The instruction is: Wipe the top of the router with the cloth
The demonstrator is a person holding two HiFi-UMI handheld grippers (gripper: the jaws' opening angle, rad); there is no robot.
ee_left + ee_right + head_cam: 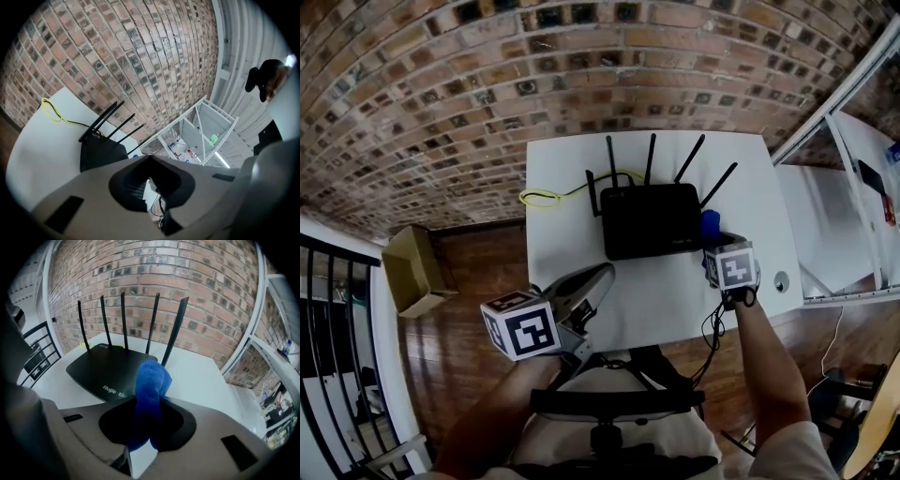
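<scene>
In the head view, the black router (649, 220) sits mid-frame on the white table (572, 169), with a yellow cable (546, 197) to its upper left. The right gripper (717, 242) holds the blue cloth (710, 225) just beside the router's right edge, and the left gripper (592, 284) hangs at lower left. In the left gripper view, the left gripper (150, 158) has its jaws together on nothing, with the router (101, 150) at centre left. In the right gripper view, the right gripper (149, 404) is clamped on the cloth (151, 380), which stands upright before the router's (108, 369) near right corner.
</scene>
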